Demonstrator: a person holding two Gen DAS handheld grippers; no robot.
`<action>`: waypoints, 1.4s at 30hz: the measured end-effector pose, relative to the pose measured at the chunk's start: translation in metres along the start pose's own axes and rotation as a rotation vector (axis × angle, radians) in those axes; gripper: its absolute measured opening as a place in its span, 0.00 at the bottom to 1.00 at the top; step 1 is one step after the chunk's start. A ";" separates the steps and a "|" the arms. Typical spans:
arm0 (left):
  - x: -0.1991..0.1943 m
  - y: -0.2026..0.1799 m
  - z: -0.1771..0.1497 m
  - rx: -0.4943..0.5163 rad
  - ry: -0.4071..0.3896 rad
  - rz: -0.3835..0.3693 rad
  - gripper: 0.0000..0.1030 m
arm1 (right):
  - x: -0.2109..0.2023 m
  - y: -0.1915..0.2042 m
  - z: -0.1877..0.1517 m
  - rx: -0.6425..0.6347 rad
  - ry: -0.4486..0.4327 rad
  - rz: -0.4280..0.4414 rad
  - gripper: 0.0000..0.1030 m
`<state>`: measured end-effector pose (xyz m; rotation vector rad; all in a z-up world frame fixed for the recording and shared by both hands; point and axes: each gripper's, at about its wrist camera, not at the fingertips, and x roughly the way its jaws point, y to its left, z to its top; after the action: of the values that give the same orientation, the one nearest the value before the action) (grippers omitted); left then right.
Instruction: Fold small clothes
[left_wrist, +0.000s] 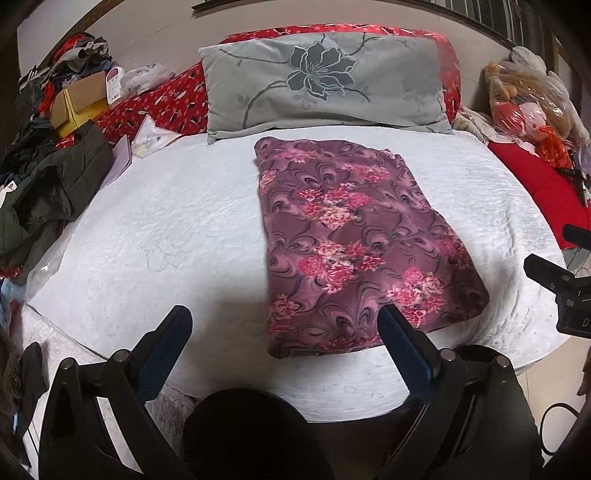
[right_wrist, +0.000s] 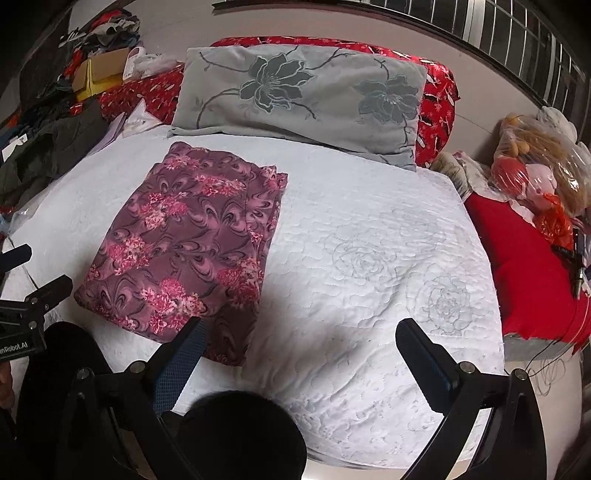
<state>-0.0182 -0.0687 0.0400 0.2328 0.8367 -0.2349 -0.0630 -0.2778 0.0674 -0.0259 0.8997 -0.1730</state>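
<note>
The garment (left_wrist: 365, 243), a purple cloth with pink flowers, lies folded into a rough rectangle on the white quilt (left_wrist: 166, 229) of the bed. In the left wrist view it fills the centre and lower right of the frame; in the right wrist view it sits left of centre (right_wrist: 184, 251), with layered folded edges showing along its right side.

The left tool (left_wrist: 284, 325) is at the bottom of its frame, fingers spread wide and holding nothing. Its right finger overlaps the garment's near edge in the picture, but I cannot tell whether it touches. Its left finger is over bare quilt.

The right tool (right_wrist: 301, 336) is likewise spread wide and empty, at the bottom of its frame. Its left finger overlaps the garment's near right corner; contact cannot be told. Its right finger is over bare quilt, well apart from the garment.

Each tool shows in the other's view: the right at the right edge (left_wrist: 554, 288), the left at the left edge (right_wrist: 33, 299).

A grey pillow (left_wrist: 325, 85) with a dark flower lies across the upper centre, just beyond the garment's far edge. A dark jacket (left_wrist: 48, 184) lies at the left, a cardboard box (left_wrist: 81, 96) at the upper left. A bagged doll (left_wrist: 532, 107) sits at the upper right.
</note>
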 end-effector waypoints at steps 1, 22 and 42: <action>0.000 -0.001 0.000 0.001 -0.001 0.002 0.98 | -0.001 0.000 0.000 -0.004 -0.004 0.000 0.99; -0.002 -0.002 0.003 -0.031 0.017 -0.011 0.98 | -0.006 -0.005 -0.001 0.020 -0.024 0.008 1.00; -0.009 0.000 0.005 -0.059 0.005 -0.052 0.98 | -0.014 -0.006 -0.003 0.007 -0.068 0.018 1.00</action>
<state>-0.0205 -0.0695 0.0495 0.1564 0.8545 -0.2573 -0.0742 -0.2811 0.0771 -0.0176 0.8313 -0.1577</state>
